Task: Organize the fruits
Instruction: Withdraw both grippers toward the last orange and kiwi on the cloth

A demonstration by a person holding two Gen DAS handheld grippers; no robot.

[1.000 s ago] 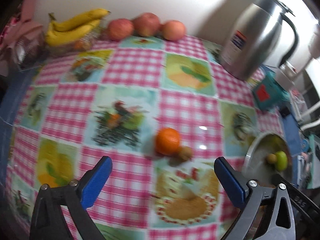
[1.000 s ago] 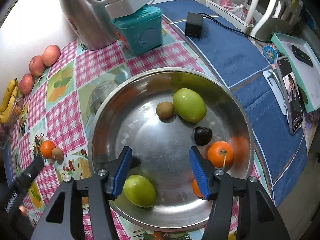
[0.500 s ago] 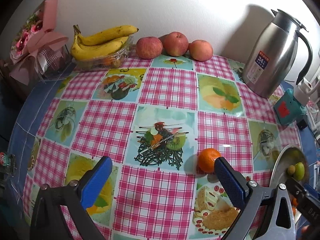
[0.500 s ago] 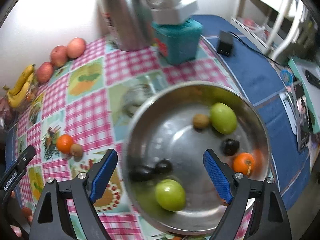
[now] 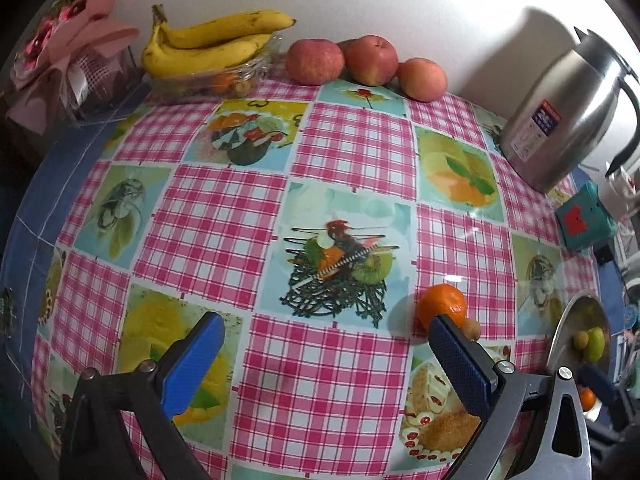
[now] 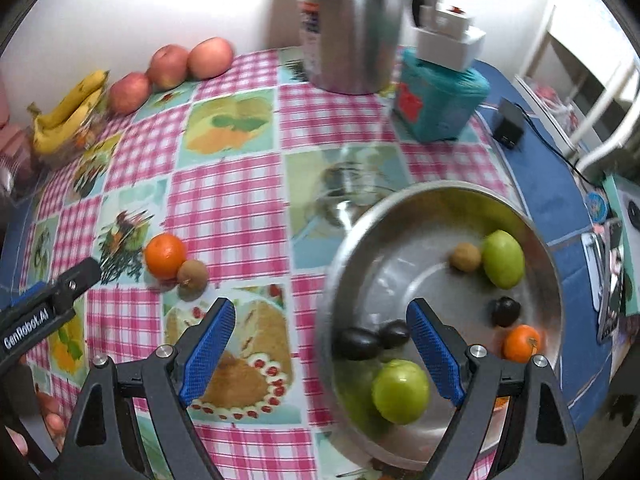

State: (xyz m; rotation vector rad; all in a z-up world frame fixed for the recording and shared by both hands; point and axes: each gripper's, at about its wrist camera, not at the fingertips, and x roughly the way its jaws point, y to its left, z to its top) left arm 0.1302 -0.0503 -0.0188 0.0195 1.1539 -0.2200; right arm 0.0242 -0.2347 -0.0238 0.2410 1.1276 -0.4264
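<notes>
One orange (image 6: 165,255) is lying on the desk (image 6: 228,204) touching a kiwi (image 6: 192,275), left of the steel bowl (image 6: 548,264) holding more fruit. Both the left hand-held gripper (image 5: 326,354) and the right hand-held gripper (image 6: 320,344) are hovering wide apart, gripping nothing. Bananas (image 5: 212,46), apples (image 5: 362,62) and a kettle (image 5: 560,116) are sitting along the white wall; pink checked cloth is covering the desk.

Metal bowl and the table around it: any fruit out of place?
Yes. An orange and a small brown fruit touching it sit loose on the tablecloth, left of the metal bowl holding the other small fruit. Both claws are open and empty.
</notes>
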